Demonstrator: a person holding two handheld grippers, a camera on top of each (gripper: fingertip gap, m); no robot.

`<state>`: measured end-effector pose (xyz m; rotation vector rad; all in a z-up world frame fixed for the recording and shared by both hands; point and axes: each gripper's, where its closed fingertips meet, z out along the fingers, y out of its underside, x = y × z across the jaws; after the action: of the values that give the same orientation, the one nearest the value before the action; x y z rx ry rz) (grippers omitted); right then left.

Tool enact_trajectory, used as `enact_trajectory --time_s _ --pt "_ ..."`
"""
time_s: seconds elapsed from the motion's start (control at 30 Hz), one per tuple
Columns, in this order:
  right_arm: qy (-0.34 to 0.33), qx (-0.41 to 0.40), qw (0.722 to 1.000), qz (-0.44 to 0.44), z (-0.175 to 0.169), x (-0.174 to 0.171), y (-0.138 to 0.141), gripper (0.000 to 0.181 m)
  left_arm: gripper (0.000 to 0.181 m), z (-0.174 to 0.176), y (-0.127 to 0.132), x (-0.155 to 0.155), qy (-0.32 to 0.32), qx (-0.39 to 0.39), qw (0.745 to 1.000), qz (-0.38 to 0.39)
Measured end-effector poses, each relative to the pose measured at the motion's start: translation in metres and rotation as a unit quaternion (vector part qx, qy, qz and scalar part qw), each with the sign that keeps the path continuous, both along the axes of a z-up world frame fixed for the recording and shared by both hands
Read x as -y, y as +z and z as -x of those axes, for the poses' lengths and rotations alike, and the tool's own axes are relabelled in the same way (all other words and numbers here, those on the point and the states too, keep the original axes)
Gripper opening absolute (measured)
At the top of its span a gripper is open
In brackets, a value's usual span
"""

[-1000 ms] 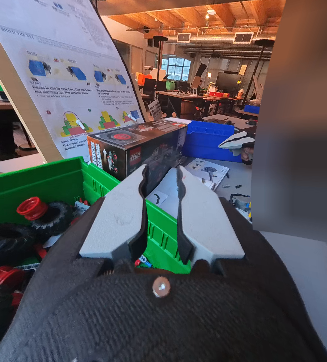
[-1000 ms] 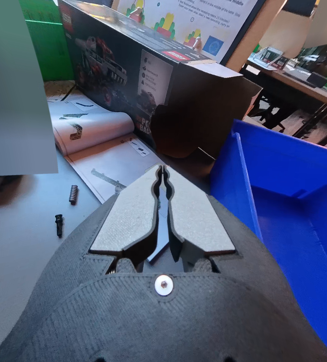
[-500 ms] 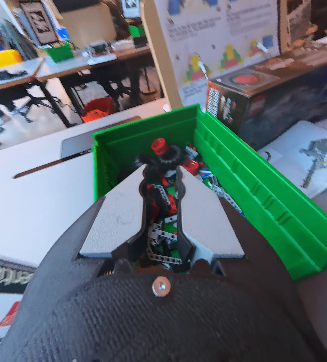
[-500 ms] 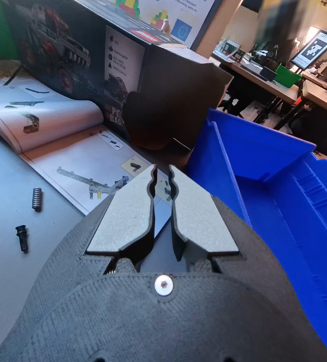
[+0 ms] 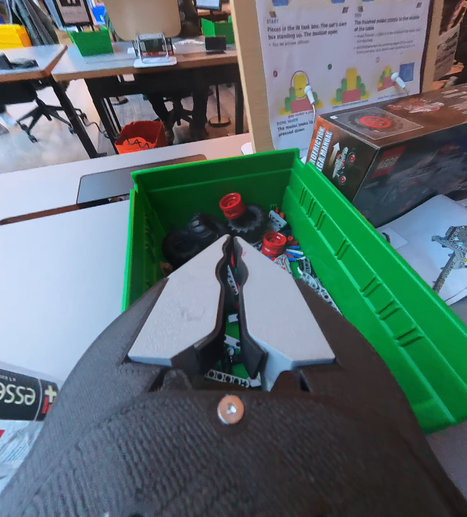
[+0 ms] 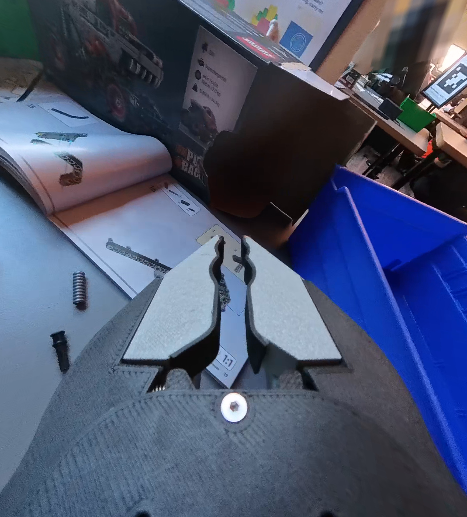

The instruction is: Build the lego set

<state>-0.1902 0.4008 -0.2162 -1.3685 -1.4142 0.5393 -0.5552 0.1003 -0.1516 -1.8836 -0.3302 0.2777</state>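
Observation:
My left gripper (image 5: 231, 238) is shut, its tips touching with nothing between them. It hovers over the green bin (image 5: 366, 279), which holds black tyres (image 5: 198, 232), red wheel hubs (image 5: 230, 205) and several small beams and pins. My right gripper (image 6: 232, 239) is slightly open and empty, over the right page of the open instruction booklet (image 6: 109, 212). A dark spring (image 6: 79, 286) and a black pin (image 6: 60, 347) lie on the grey table left of it. The set's dark box (image 5: 408, 156) stands behind the bin and the booklet.
A blue bin (image 6: 394, 279) stands right of my right gripper, its inside bare where it shows. A printed instruction board (image 5: 338, 56) leans behind the box. A dark packet (image 5: 8, 391) lies at the table's near left. Other desks and chairs stand beyond. The dark packet (image 5: 8, 391) sits 20 cm or so from the ends of my left fingers.
My left gripper has swung left and down over the green bin and closed its fingers. My right gripper has opened from shut to a small gap and shifted slightly over the booklet.

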Motion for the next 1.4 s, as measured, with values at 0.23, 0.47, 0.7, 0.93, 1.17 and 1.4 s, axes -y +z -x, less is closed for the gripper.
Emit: enact_trajectory --time_s 0.23,0.47,0.7,0.93,1.17,1.4 --pt "-0.003 -0.036 0.999 0.032 -0.002 -0.005 0.009 0.002 0.0 -0.001 -0.005 0.0 -0.005 0.01 1.0 0.008" --pt "-0.002 -0.035 0.999 0.023 -0.004 -0.005 0.009 0.0 0.013 -0.015 -0.015 -0.007 -0.038 -0.002 0.999 0.029" --pt "-0.007 -0.059 0.998 0.021 -0.007 -0.009 0.016 0.0 0.018 -0.035 -0.028 -0.015 -0.088 -0.005 0.994 0.059" --pt "-0.017 -0.068 0.997 0.024 -0.01 -0.015 0.017 0.0 0.016 -0.033 -0.022 -0.015 -0.09 -0.009 0.995 0.041" --pt "-0.021 -0.061 0.998 0.008 -0.011 -0.017 0.016 0.0 0.016 -0.031 -0.016 -0.014 -0.085 -0.009 0.996 0.024" --pt "-0.022 -0.056 0.998 -0.008 -0.011 -0.017 0.016 0.0 0.015 -0.028 -0.01 -0.011 -0.076 -0.019 0.997 0.012"
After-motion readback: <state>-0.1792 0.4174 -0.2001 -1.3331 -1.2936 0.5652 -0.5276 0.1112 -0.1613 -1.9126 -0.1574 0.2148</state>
